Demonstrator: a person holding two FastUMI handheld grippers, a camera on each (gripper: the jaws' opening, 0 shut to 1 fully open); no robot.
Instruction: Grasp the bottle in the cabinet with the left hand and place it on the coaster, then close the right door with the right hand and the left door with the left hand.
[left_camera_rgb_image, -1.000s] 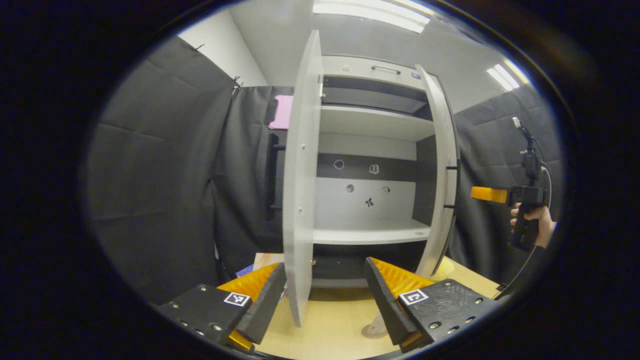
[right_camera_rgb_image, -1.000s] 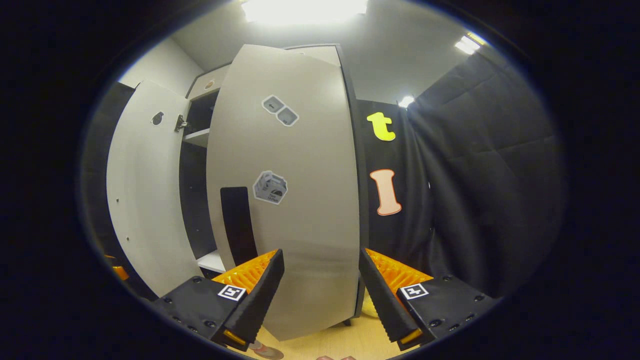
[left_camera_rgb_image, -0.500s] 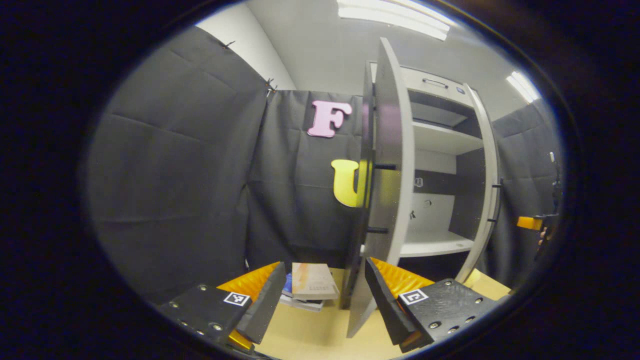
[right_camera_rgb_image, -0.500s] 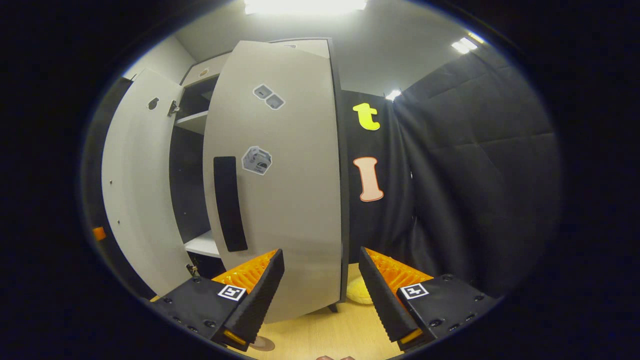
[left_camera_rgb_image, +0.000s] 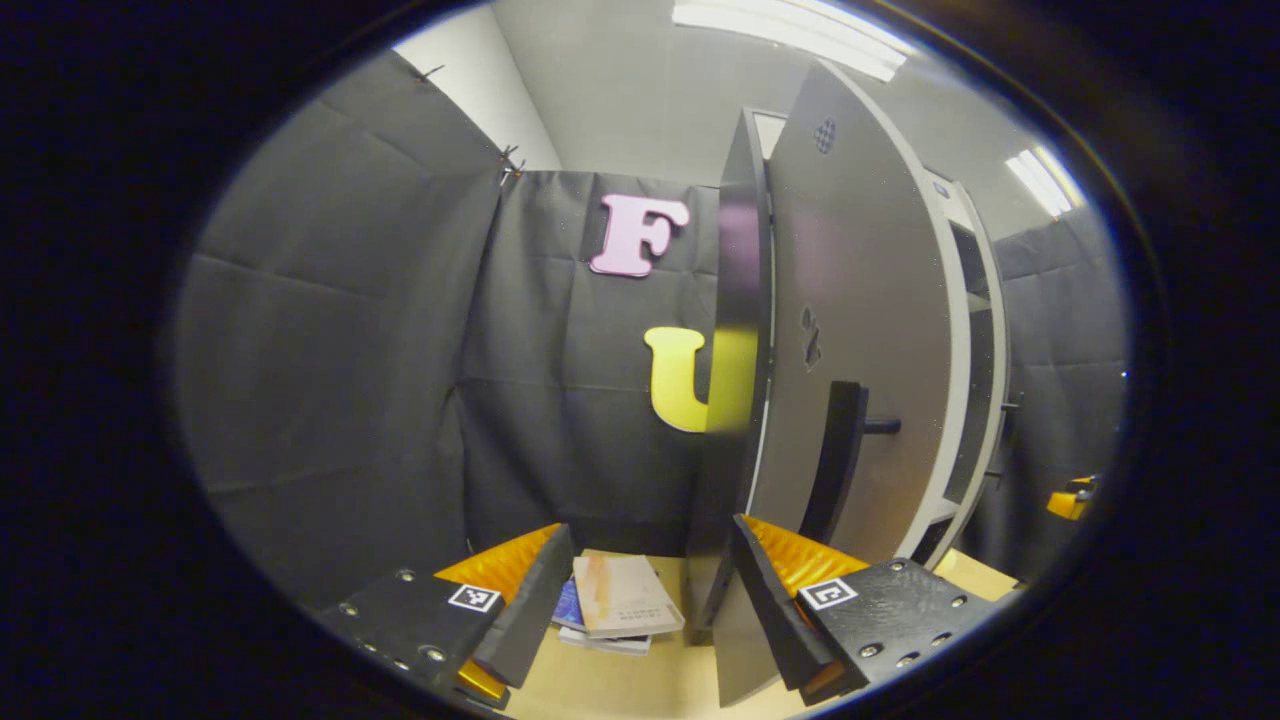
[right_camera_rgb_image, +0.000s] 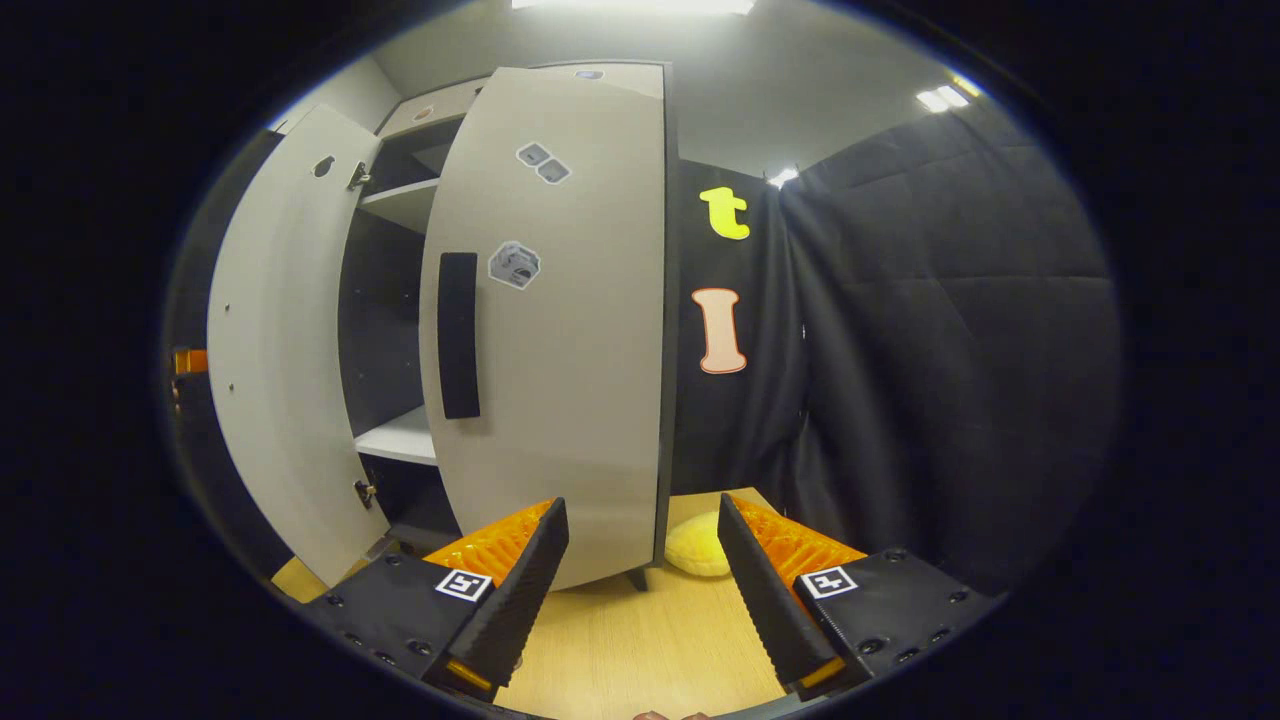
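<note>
A: At the cabinet (right_camera_rgb_image: 400, 200) front, why are both grippers held back?

B: I'd judge they are lined up to push. The right gripper (right_camera_rgb_image: 640, 590) faces the right door (right_camera_rgb_image: 560, 330), fingers spread, empty; the left gripper (left_camera_rgb_image: 650, 600) sits by the left door (left_camera_rgb_image: 860, 330), fingers likewise apart, empty.

A: Anything inside?

B: The shelf (right_camera_rgb_image: 400, 440) I can see is bare. I can't make out the bottle or coaster; books (left_camera_rgb_image: 620, 600) lie on the bench (right_camera_rgb_image: 640, 650).

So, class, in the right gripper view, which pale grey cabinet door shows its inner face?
The grey door at the picture's left, bare with a hinge; the other door shows a black handle and stickers.
</note>
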